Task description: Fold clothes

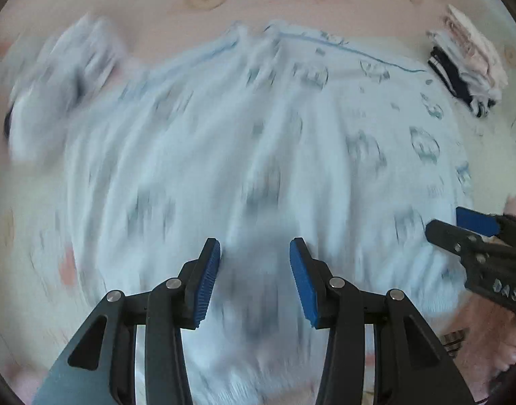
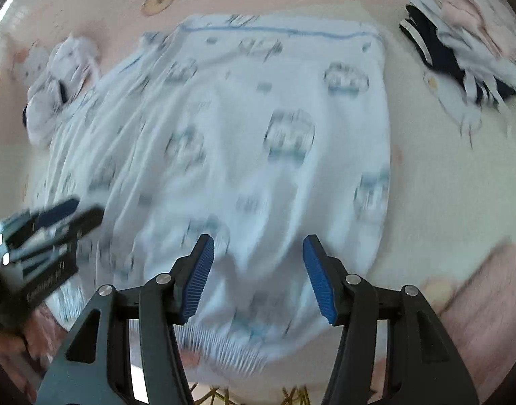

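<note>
Pink printed bedsheet (image 2: 443, 185) underlies everything, both views motion-blurred. Left gripper (image 1: 254, 283) and right gripper (image 2: 258, 276) both hang with fingers spread, pinching nothing, over the near hem of the pale-blue printed garment (image 2: 241, 128) lying mid-sheet. Judgement: seat each pair on a near hem corner before lifting evenly toward the far edge, clear of the folded stack (image 2: 460, 50) at the far right corner and the crumpled clothes (image 2: 59, 81) far left.

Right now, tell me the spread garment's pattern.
Pale blue garment with grey-teal car-like prints; right wrist view clearest.
</note>
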### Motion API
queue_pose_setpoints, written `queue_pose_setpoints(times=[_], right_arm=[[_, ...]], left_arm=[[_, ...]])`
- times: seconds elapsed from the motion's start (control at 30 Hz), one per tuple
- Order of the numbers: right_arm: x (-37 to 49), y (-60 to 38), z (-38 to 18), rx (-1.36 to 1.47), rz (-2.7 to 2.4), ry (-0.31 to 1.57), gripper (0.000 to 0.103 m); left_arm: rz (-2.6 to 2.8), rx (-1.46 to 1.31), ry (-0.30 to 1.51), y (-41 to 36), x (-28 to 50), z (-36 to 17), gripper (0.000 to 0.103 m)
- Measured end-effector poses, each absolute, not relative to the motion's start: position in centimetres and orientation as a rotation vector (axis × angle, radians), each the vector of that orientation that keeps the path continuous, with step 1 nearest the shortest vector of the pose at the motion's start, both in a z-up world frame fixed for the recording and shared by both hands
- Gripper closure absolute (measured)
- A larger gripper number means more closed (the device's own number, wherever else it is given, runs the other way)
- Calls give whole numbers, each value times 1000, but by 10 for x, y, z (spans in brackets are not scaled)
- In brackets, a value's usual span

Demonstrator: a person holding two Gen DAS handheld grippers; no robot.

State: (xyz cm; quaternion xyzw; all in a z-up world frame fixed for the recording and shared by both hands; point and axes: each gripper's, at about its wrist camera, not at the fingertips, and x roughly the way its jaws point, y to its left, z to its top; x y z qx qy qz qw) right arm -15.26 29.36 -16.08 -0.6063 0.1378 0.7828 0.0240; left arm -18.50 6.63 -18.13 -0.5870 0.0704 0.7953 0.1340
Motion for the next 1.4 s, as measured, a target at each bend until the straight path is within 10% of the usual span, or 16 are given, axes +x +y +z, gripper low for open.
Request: queue_pose_setpoints(times=[0.17, 0.43, 0.73, 0.9, 1.0, 1.17, 1.4], right_arm=[[-126, 283, -162, -1824, 2428, 312, 47], [-78, 315, -139, -1650, 2389, 489, 46], [-63, 319, -157, -1823, 2306, 698, 39], [-68, 319, -159, -1826, 2353, 636, 39], [-61, 319, -154, -1822, 2355, 658, 53], [-53, 338, -152, -1784, 2333, 918, 63], [-39, 349, -161, -1779, 2270, 1272, 51]], left_arm=[[2341, -1629, 292, 48, -150, -186, 49], [2383, -1709, -68, -2, -133, -175, 48], [2448, -1779, 91, -23, -108, -168, 47], [2450, -1891, -79, -58, -104, -179, 30], [2490, -1843, -194, -73, -100, -168, 30], [2478, -1754, -335, -79, -94, -158, 30], [2409, -1645, -402, -71, -102, -153, 30]])
